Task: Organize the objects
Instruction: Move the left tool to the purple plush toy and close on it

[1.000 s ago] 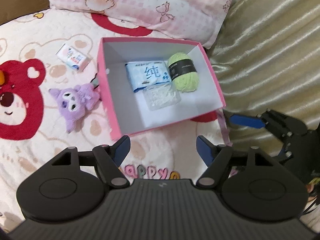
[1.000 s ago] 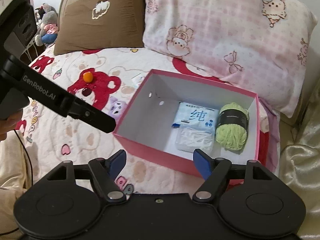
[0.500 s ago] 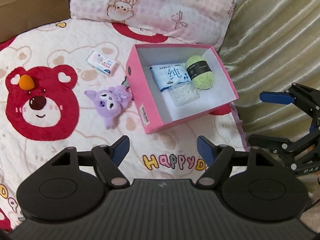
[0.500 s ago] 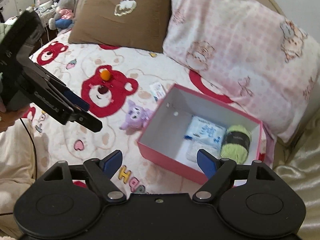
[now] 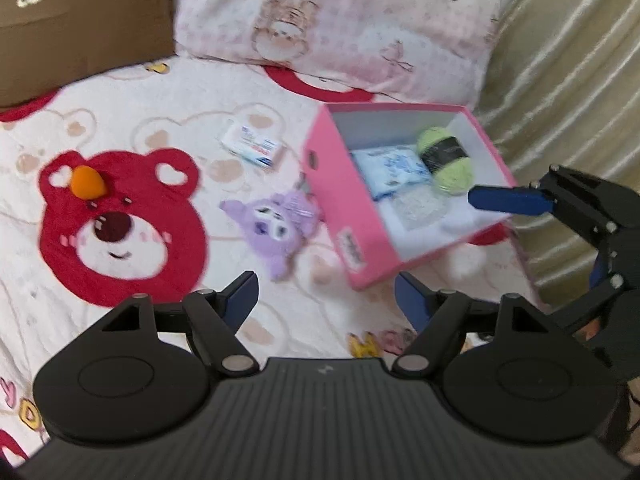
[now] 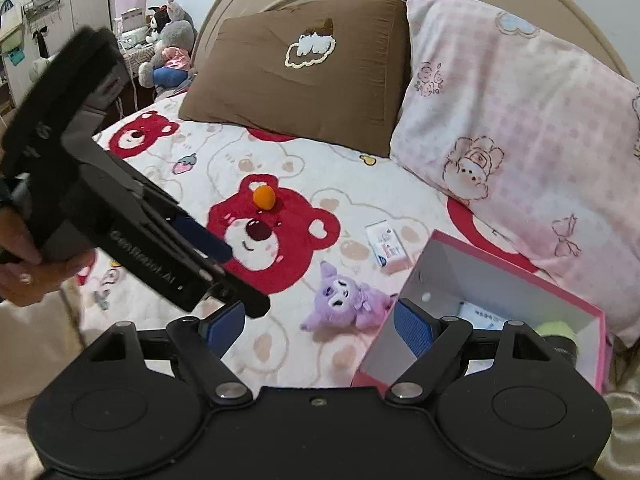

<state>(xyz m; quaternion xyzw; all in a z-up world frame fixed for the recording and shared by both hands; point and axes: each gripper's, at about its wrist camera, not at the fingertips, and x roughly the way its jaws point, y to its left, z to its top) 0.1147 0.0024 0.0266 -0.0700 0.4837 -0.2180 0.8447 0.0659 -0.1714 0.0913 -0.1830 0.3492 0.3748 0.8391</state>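
A pink box point(image 5: 360, 216) with a white inside lies on the bed and holds a green yarn ball point(image 5: 446, 160), a blue tissue pack point(image 5: 394, 170) and a clear packet point(image 5: 420, 210). A purple plush point(image 5: 276, 220), a small white carton point(image 5: 254, 146) and an orange ball point(image 5: 86, 182) lie on the bedspread left of the box. My left gripper point(image 5: 326, 292) is open and empty, above the bedspread in front of the plush. My right gripper point(image 6: 318, 326) is open and empty, near the plush point(image 6: 346, 300) and the box point(image 6: 500, 292).
A brown pillow point(image 6: 304, 76) and a pink pillow point(image 6: 520, 120) lean at the headboard. A shiny beige cover point(image 5: 568, 92) borders the bed on the right. Stuffed toys point(image 6: 168, 52) sit on furniture beyond the bed. The left gripper's body point(image 6: 100, 184) crosses the right wrist view.
Both grippers have pulled back and swung left from the box. The orange ball, carton and plush now show in both views. Both stay open.
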